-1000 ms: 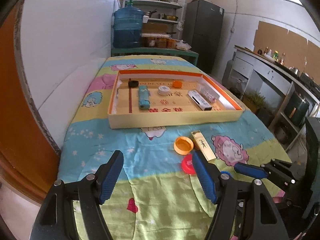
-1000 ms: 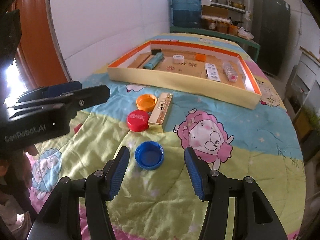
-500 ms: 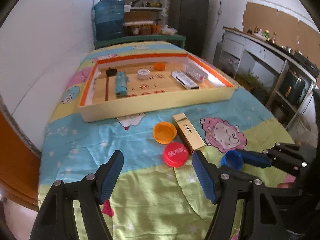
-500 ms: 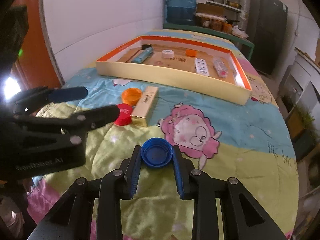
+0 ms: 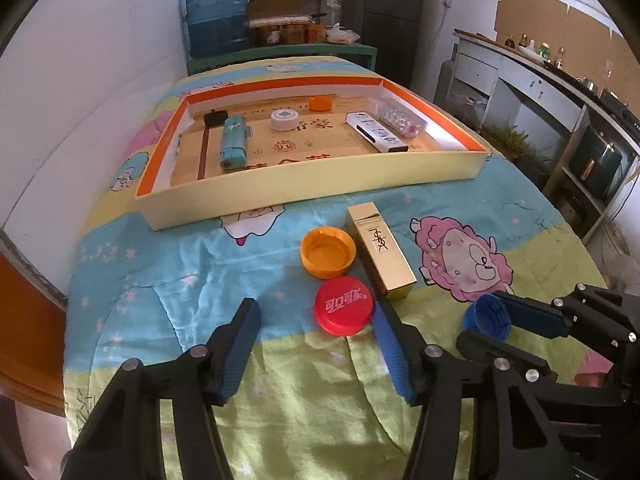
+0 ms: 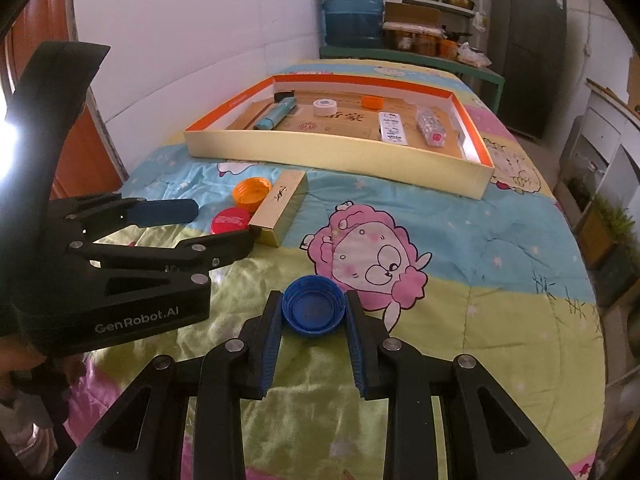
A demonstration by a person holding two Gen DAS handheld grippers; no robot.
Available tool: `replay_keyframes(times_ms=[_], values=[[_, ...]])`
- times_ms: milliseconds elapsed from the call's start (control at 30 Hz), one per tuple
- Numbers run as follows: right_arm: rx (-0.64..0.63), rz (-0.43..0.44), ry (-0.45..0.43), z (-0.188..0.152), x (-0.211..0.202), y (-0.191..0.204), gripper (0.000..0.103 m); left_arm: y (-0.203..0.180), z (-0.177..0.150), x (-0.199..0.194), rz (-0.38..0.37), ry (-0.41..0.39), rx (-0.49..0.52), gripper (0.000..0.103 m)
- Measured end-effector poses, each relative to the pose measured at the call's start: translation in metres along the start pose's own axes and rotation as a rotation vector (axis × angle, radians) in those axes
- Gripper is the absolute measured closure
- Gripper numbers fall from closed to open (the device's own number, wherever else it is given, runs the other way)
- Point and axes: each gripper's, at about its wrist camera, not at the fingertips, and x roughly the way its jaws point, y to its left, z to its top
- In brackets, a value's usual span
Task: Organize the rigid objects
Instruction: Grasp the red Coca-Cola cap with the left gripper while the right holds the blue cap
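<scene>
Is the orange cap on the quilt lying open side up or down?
Open side up: the orange cap shows its hollow inside and raised rim.

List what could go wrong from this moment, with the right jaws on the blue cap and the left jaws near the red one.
1. The right gripper pinches only the thin rim of the round blue plastic bottle cap; it may pop out when lifted.
2. The left gripper, whose jaws have just been closing, sits off-centre: the round red plastic bottle cap lies against its right finger and may get shoved into the gold rectangular box.
</scene>
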Motion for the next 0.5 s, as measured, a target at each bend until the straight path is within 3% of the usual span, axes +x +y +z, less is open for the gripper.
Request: replay_keyframes(times_ms=[500], values=[[0.001, 0.001, 0.000, -0.0002, 0.0004, 0.0001, 0.073, 0.0072, -0.0009, -0.0049, -0.009, -0.017, -0.033, 0.072]])
